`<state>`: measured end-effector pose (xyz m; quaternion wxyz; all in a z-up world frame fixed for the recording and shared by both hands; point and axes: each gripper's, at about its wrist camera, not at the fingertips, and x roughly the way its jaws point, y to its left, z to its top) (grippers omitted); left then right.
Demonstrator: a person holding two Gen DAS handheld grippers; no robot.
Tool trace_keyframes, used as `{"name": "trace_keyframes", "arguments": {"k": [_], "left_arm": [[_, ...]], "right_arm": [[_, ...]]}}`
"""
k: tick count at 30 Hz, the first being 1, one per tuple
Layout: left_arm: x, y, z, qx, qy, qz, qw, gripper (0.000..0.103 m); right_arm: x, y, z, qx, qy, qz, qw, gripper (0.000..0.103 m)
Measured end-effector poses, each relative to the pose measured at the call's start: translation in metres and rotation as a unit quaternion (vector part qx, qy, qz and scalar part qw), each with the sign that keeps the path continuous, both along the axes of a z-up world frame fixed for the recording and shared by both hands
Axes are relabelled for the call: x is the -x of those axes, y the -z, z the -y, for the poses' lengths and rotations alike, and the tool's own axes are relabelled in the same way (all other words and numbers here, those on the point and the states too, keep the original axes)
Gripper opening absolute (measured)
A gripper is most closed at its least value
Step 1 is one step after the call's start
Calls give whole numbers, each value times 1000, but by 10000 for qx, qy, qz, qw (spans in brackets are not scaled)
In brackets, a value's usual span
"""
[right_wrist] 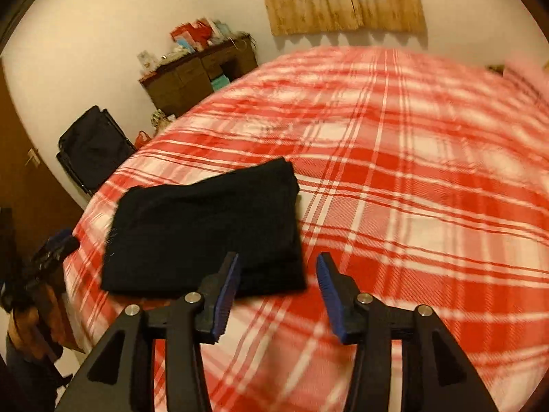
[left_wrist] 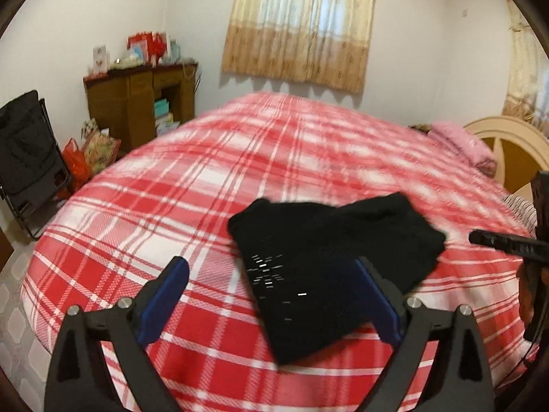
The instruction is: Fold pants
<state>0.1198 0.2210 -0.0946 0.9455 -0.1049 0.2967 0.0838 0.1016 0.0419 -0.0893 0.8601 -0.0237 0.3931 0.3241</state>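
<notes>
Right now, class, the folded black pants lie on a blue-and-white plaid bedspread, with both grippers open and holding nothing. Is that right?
Not quite: the plaid bedspread is red and white, not blue, as both wrist views show. The rest stands: the folded black pants lie on it, and the left gripper and right gripper are open and empty.

Room was lit softly, daylight glowing through the drawn curtain [left_wrist: 298,24] at the far wall. Left wrist view read cooler and brighter; right wrist view was dimmer with a warm orange cast. Both were smeared by motion blur, worst across the plaid bedspread [right_wrist: 411,171]. Fisheye bowed the bed into a dome, with dark vignette in the corners. The black pants [left_wrist: 329,267] showed almost no detail, only small glints.
</notes>
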Motion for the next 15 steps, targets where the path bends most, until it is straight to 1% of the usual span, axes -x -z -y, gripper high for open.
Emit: {"name": "trace_keyframes", "arguments": {"k": [3, 6, 11, 13, 15], "left_arm": [[4, -16, 15, 15, 150, 137, 9998, 98], [12, -29, 27, 62, 268, 328, 9991, 100], [27, -45, 50, 90, 436, 562, 9974, 100], [34, -48, 59, 18, 449, 621, 9971, 100], [39, -48, 66, -42, 486, 638, 9968, 100]], "right_arm": [[40, -22, 21, -71, -14, 367, 9993, 60], [76, -39, 41, -67, 68, 693, 9975, 61], [110, -55, 71, -154, 312, 1035, 9940, 63], [121, -59, 81, -193, 398, 1171, 9921, 63], [127, -62, 87, -250, 429, 1212, 9914, 64]]}}
